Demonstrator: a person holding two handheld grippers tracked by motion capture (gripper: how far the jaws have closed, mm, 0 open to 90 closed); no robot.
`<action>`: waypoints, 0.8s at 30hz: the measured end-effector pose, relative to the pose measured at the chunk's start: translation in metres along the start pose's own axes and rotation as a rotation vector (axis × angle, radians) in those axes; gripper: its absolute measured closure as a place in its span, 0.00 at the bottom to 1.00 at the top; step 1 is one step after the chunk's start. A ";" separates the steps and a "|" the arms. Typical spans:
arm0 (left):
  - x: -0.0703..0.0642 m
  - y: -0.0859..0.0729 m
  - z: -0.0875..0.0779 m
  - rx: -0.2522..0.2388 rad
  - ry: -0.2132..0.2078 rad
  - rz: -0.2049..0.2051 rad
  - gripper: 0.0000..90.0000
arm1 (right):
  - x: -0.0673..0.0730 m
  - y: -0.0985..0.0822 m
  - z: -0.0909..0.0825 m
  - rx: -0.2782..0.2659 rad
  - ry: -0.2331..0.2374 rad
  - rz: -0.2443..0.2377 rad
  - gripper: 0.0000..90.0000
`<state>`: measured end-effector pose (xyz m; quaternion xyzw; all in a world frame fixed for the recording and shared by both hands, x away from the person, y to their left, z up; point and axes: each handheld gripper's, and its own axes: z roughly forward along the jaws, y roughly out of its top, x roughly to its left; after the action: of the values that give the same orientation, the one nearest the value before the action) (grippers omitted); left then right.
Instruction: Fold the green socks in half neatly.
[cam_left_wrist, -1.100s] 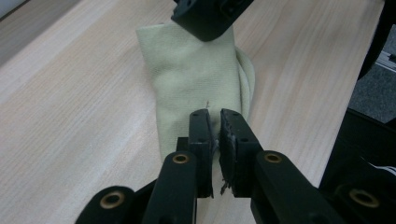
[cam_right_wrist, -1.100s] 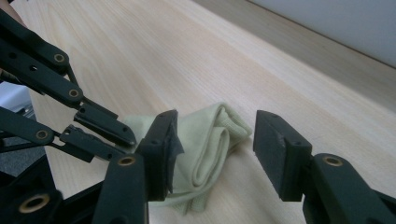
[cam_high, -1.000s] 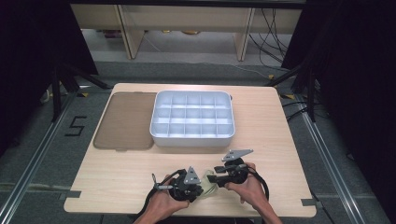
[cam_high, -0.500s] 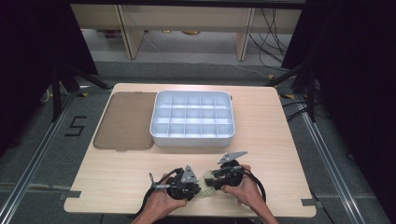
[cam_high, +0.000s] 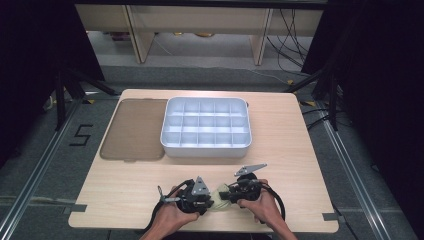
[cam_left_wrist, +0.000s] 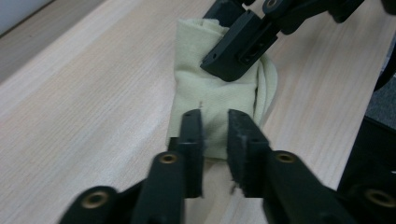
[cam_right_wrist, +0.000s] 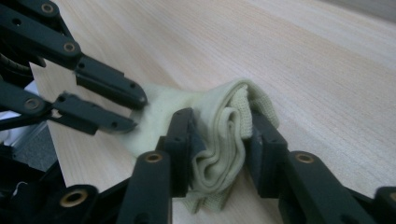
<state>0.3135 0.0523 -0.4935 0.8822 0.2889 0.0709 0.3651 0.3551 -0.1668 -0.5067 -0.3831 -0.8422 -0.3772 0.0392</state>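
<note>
Between two claws — one pale-yellow sock (cam_high: 218, 192).

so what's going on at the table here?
A person works a small pale yellow knitted cloth at the table's near edge with two handheld grippers. The right gripper is clamped on the cloth's bunched end, its jaws having just been closing. The left gripper sits over the other end with the fabric in the narrow gap between its jaws, which have just been opening. The white compartmented plastic tray and the flat brown lid beside it sit farther back.
</note>
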 end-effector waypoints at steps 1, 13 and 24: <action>0.000 -0.001 -0.003 -0.006 0.004 -0.002 0.77 | 0.000 0.000 0.000 -0.007 -0.001 0.006 0.76; 0.019 -0.047 -0.045 -0.019 0.074 -0.101 0.38 | 0.001 -0.004 0.002 -0.046 0.023 0.013 0.80; 0.033 -0.068 -0.058 -0.002 0.155 -0.144 0.28 | 0.007 -0.001 -0.006 -0.062 0.011 0.006 0.81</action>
<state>0.2902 0.1447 -0.5011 0.8507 0.3787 0.1127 0.3467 0.3480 -0.1666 -0.5008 -0.3845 -0.8288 -0.4052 0.0332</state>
